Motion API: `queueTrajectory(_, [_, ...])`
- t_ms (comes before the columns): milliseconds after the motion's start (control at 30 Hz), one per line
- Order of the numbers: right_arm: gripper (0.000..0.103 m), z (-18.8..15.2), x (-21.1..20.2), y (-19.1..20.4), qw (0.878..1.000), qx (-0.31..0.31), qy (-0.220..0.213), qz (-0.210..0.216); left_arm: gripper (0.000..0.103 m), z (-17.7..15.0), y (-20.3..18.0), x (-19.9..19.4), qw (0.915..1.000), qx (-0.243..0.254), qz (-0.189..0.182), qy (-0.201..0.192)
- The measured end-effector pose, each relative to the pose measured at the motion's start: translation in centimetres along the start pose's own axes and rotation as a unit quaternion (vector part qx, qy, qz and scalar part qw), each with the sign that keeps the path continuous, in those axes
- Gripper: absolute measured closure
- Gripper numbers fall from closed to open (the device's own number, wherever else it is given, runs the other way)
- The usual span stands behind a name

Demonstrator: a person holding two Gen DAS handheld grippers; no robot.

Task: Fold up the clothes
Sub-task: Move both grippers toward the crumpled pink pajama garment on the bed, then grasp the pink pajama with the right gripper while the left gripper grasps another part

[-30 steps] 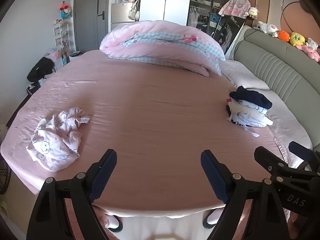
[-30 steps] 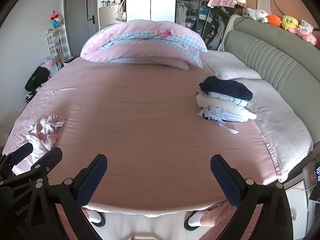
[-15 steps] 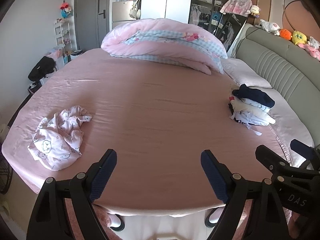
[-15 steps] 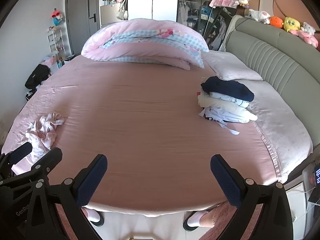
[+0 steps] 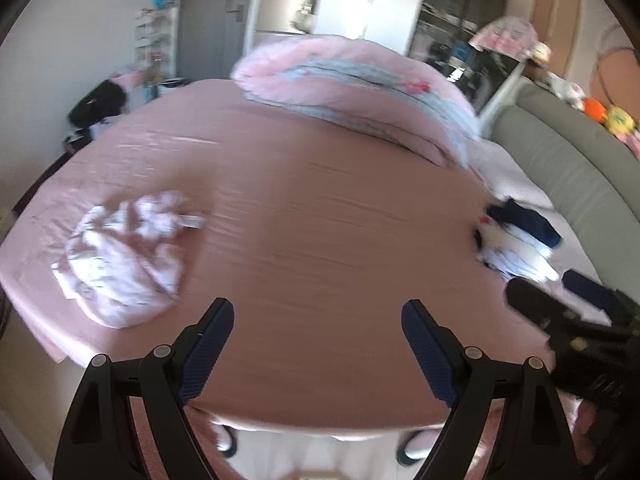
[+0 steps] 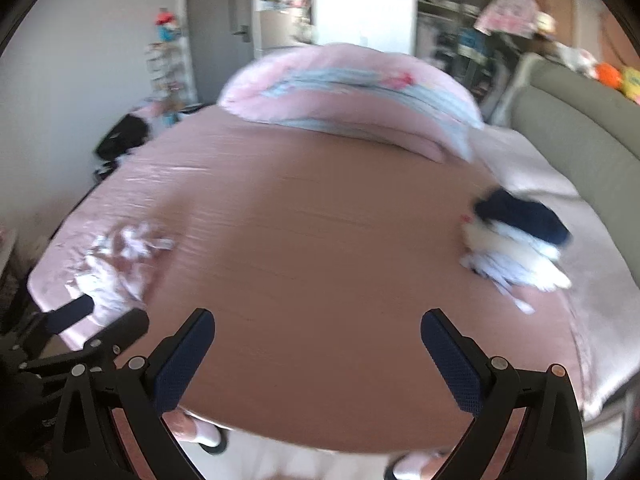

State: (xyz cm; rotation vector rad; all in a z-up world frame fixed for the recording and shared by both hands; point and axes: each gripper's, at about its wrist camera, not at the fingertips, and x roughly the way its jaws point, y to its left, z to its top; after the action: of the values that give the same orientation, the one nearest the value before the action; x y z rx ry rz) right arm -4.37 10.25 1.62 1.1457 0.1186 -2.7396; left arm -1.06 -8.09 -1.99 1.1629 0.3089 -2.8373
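Hovering over the near edge of the bed [image 5: 320,248], I hold both grippers with their fingers spread wide and nothing between them: my left gripper [image 5: 318,346] and my right gripper [image 6: 318,356] side by side, each showing at the margin of the other's view. Both views are blurred. The pink sheet lies flat with light creases. A crumpled pale pink garment [image 5: 124,264] sits near the bed's left edge, well apart from the stack of folded clothes [image 6: 516,248] on the right, which has a dark navy piece on top. A rolled pink quilt [image 5: 356,96] lies across the far side. A grey-green padded headboard [image 5: 568,168] curves along the right, with soft toys [image 5: 604,114] on its top. A grey door [image 6: 218,36] and a dark cabinet [image 5: 460,40] stand behind.
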Motion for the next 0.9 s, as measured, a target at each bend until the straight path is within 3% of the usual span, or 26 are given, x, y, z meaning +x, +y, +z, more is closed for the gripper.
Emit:
queueTrajectory(200, [0.0,4.3,3.3,8.1,0.993,-0.093,-0.037,0.055,0.017,2.2,8.7,0.5,0.9961,-0.043,0.073,-0.027])
queueTrajectory(367, [0.0,5.6,7.2,16.8,0.98,-0.175,-0.017,0.088,0.017,2.9,18.1,2.2,0.9877,-0.123,0.094,-0.022])
queueTrajectory(467, [0.0,5.9,10.7,22.4,0.971,-0.212,0.014,0.114,0.017,2.4,23.3,3.8,0.9792,-0.177,0.099,-0.004])
queueTrajectory(667, [0.0,4.4,18.3,31.9,0.954,-0.25,0.081,0.146,0.017,1.0,30.9,8.4,0.9664,-0.231,0.104,0.043])
queueTrajectory(900, [0.0,1.5,25.6,36.7,0.94,-0.25,0.166,0.162,0.017,-0.7,36.0,14.7,0.9555,-0.266,0.088,0.093])
